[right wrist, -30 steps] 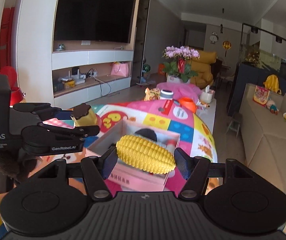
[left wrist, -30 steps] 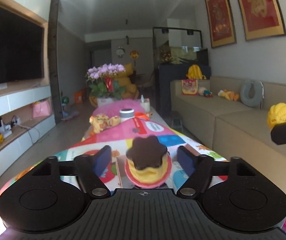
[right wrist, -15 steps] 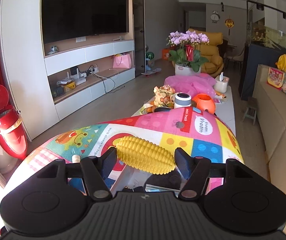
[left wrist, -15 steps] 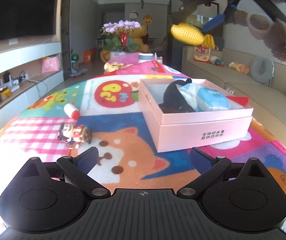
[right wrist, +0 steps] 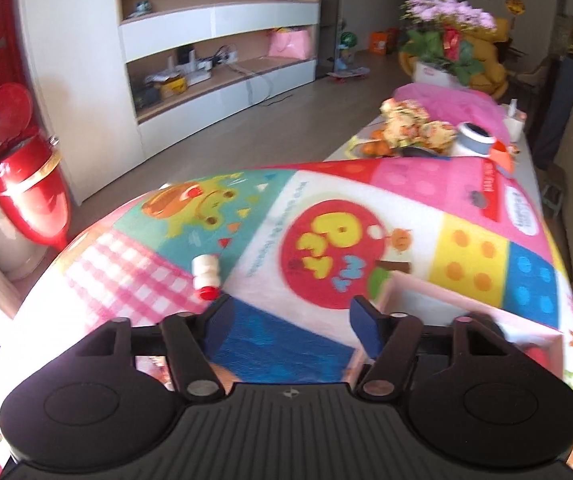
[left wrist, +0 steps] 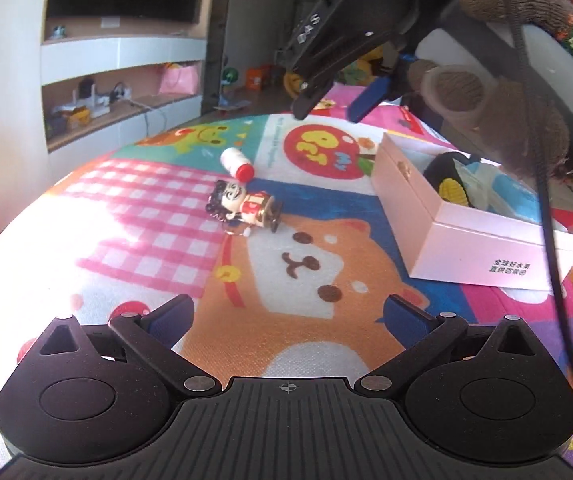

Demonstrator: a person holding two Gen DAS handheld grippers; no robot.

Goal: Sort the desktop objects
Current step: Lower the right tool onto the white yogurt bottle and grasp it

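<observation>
My left gripper (left wrist: 288, 313) hangs wide open and empty, low over the cartoon play mat (left wrist: 306, 264). Ahead of it a small doll figure (left wrist: 242, 208) lies on its side, with a white bottle with a red cap (left wrist: 238, 162) just beyond. At the right is the open pink box (left wrist: 466, 236), where a yellow corn toy (left wrist: 452, 190) rests beside a black item and a blue pack. My right gripper (right wrist: 292, 324) is empty and its jaws are closing. It hovers above the mat between the bottle (right wrist: 205, 276) and the box (right wrist: 426, 296).
A gloved hand (left wrist: 486, 112) and a black cable (left wrist: 546, 220) cross above the box on the right. A red bin (right wrist: 26, 184) stands on the floor at the left. Flowers (right wrist: 446, 28), a plush toy and cups crowd the table's far end.
The right gripper let the corn go into the box and swung left over the mat. The left gripper lost the pudding toy, opened wider and sank toward the doll.
</observation>
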